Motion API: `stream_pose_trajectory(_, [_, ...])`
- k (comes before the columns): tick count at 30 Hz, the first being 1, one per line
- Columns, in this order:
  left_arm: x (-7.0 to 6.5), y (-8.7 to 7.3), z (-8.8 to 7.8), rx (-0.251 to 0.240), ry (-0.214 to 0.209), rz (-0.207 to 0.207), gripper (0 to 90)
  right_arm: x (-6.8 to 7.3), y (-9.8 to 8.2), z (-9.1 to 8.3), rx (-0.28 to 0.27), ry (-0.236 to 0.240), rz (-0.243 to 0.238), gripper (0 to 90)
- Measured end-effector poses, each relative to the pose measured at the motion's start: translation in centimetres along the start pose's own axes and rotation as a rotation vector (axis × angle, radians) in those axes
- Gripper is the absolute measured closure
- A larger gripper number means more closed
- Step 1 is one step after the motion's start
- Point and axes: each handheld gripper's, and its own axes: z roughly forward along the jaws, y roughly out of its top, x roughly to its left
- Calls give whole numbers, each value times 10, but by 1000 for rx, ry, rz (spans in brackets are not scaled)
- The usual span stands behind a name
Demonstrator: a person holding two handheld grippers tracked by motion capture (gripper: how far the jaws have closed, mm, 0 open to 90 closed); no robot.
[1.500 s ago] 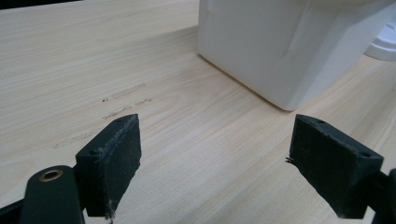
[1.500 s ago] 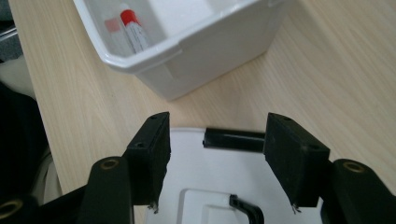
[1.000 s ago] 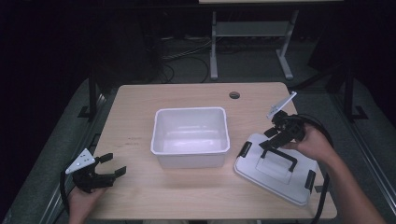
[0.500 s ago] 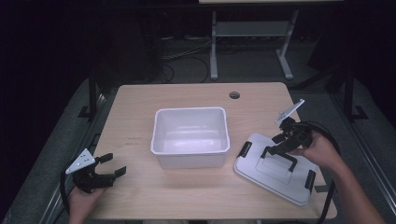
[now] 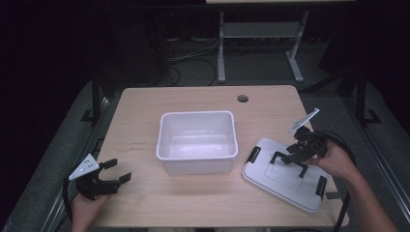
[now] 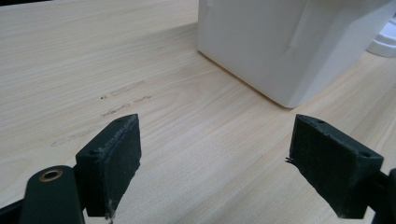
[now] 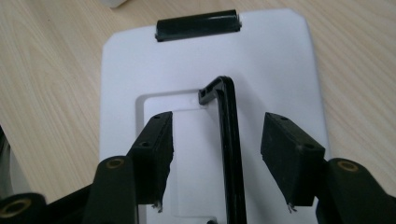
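The step in hand looks like taking up the lid (image 5: 285,179) by its handle (image 7: 229,140), most likely to carry it over to the bin (image 5: 197,141). The lid lies flat on the table (image 5: 145,111) at about four o'clock from the bin, just beside it and not touching. The right gripper (image 5: 288,159) is over the middle of the lid; its jaws have just been closing but are about half open, with the raised handle bar between them and clear gaps on both sides, so nothing is gripped yet. The left gripper (image 5: 118,170) waits at about eight o'clock from the bin, jaws wide apart and empty, over bare wood. The next move calls for a little more descent so the pads (image 7: 156,154) reach well down beside the bar, then a firm squeeze across it before any lift; a grip near the middle of the bar should keep the lid from tipping. The lid is smooth white plastic, a rounded rectangle with a shallow recessed panel, a thin black hooped handle and black latches (image 7: 198,24) at its ends. The bin is white, glossy, deep and empty, with rounded corners. The tabletop is pale wood grain, matt, with a few faint scuffs.
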Motion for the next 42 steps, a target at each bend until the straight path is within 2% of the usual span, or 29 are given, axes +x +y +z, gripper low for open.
stream_pose_trajectory(12, [0,0,0,0,0,0,160,-4,-12,9,18,9,18,540])
stream_pose_trajectory(17, [0,0,0,0,-1,-1,160,-4,-15,11,25,15,5,638])
stream_pose_trajectory(31, [-1,1,1,6,-1,5,160,-1,-17,10,29,27,-27,814])
stream_pose_trajectory(42, [-1,1,2,7,-1,4,160,0,-18,10,24,34,-54,836])
